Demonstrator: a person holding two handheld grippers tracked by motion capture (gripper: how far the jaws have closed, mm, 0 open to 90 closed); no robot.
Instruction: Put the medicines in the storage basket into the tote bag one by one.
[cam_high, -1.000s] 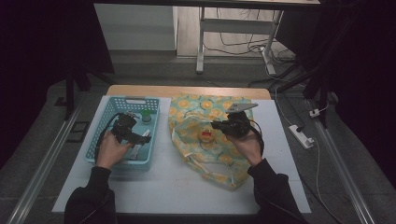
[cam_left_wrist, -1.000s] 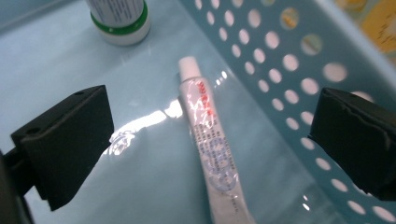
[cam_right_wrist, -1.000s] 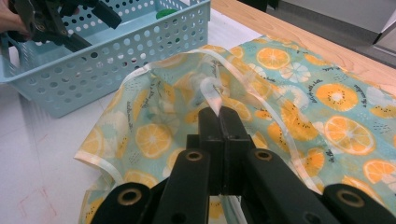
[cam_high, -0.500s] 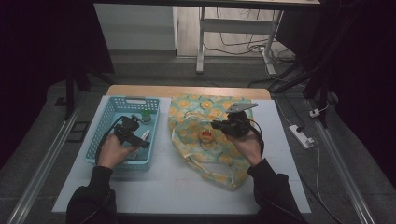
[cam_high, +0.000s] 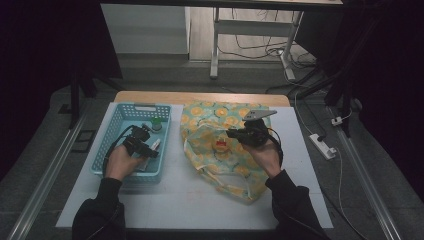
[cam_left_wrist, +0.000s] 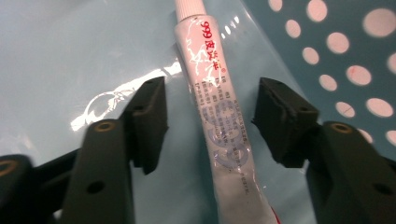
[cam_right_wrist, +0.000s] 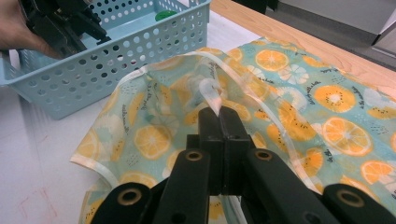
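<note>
Left gripper (cam_left_wrist: 210, 121) has dipped into basket (cam_high: 116, 125), jaws just closing round ointment tube (cam_left_wrist: 217, 112), not touching yet; squeeze mid-tube, gently. Right gripper (cam_right_wrist: 219, 121) clamped on bag handle (cam_right_wrist: 212, 93)

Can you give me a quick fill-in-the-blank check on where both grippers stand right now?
1. The left gripper has just been closing around a white ____ lying in the blue basket.
2. The right gripper is shut on the ____ of the fruit-print bag.
3. The green-capped bottle stands inside the ____.

Missing words: tube; handle; basket
</note>
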